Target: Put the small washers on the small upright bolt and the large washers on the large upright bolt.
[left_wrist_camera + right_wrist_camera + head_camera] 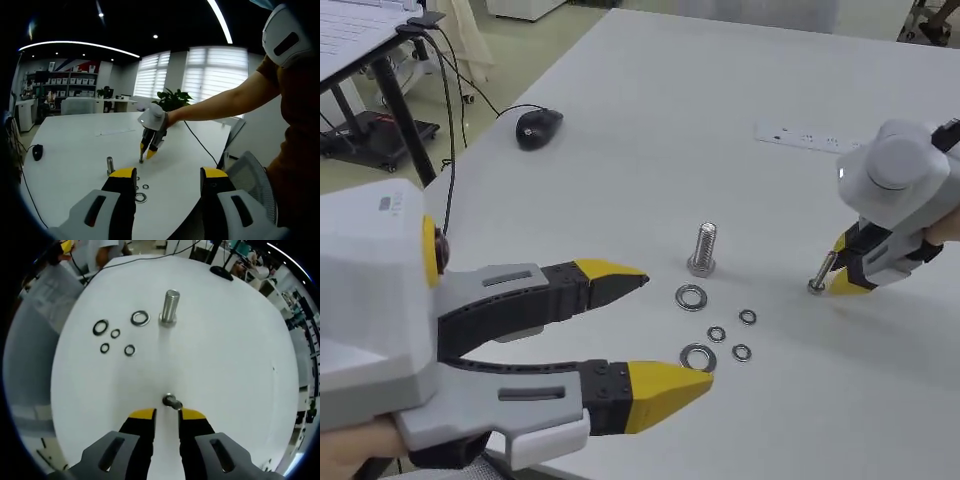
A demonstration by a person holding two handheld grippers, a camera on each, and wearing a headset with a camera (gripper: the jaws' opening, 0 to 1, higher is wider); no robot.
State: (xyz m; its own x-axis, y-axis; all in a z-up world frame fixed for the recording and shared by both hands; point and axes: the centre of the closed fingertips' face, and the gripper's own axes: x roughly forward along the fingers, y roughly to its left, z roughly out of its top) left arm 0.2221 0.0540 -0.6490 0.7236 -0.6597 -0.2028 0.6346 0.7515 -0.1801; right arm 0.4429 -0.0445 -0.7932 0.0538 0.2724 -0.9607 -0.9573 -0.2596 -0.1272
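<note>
The large bolt (703,250) (169,307) stands upright mid-table. In front of it lie two large washers (691,297) (698,357) and three small washers (717,334), flat and loose. The small bolt (820,272) (172,401) leans with its head on the table. My right gripper (847,278) (167,414) has its jaws close together on the bolt's top end. My left gripper (677,329) (169,175) hovers open near the washers, with nothing between its fingers. In the left gripper view the right gripper (146,149) holds the small bolt (141,156) beyond the large bolt (110,165).
A black mouse (538,127) with its cable lies at the table's far left, and a white power strip (810,138) lies at the far right. The table's left edge (470,150) is near a stand with cables. A chair (250,170) stands beside the table.
</note>
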